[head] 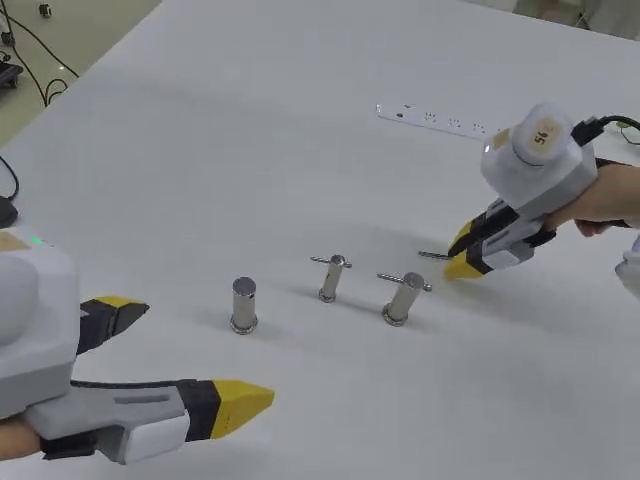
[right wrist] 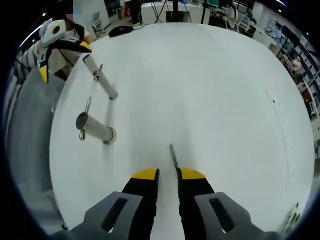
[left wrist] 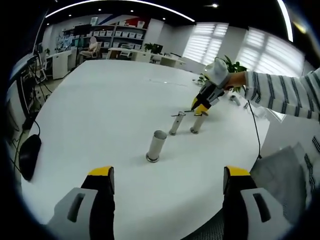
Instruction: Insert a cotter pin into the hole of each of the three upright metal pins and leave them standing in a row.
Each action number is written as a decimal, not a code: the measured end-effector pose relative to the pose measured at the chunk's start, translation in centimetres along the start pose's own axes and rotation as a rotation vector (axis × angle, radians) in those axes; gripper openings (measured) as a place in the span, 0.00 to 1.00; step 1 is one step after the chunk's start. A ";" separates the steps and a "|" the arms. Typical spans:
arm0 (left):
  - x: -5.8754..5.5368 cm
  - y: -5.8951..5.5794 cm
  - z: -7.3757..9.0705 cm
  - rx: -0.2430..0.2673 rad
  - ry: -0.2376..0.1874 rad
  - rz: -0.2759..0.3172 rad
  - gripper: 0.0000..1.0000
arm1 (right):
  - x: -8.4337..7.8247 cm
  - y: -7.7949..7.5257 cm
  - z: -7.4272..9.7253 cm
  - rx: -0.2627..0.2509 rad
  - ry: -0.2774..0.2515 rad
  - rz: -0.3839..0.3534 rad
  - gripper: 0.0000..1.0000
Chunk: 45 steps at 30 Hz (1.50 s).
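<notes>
1. The bare pin [head: 243, 303] stood leftmost in the row; fitted cotters [head: 404, 279] crossed the middle pin [head: 331, 279] and right pin [head: 402, 299].
2. The right gripper [head: 458, 252] grasped a third cotter [right wrist: 173, 154] just beside the right pin.
3. The left gripper [left wrist: 168, 172] hung released over the table [head: 300, 120].

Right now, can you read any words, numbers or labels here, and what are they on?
"56", perhaps: yellow sticker atop the right claw, rotated and blurred.
Power strip: markings too small to read.
No other text.
</notes>
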<state>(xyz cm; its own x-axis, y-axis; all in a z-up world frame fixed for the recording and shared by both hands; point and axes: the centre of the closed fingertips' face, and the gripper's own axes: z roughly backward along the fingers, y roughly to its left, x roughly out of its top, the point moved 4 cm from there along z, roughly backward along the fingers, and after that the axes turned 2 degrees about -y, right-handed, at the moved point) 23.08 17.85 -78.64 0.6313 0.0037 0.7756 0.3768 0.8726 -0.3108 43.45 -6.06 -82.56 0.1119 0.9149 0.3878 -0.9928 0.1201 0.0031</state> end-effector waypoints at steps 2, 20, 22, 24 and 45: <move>-0.1 0.1 0.0 0.002 0.009 -0.007 0.89 | 0.1 -0.1 0.0 -0.005 0.011 -0.002 0.14; -0.5 0.3 0.2 0.016 0.010 0.016 0.87 | 0.8 -0.2 -0.4 -0.043 0.021 0.030 0.02; -0.5 0.5 0.2 0.017 0.008 0.019 0.87 | 0.8 -0.1 -0.4 -0.047 0.026 0.039 0.02; -0.6 0.6 0.3 0.017 0.008 0.016 0.86 | 0.8 -0.1 -0.3 -0.051 0.027 0.041 0.02; -0.3 1.1 0.6 0.023 0.001 0.002 0.86 | 1.1 -0.2 -0.7 -0.055 0.028 0.163 0.02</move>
<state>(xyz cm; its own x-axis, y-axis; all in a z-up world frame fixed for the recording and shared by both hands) 22.87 19.14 -78.89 0.6325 0.0046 0.7745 0.3604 0.8834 -0.2996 43.81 -4.78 -82.81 -0.0480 0.9343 0.3532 -0.9940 -0.0100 -0.1087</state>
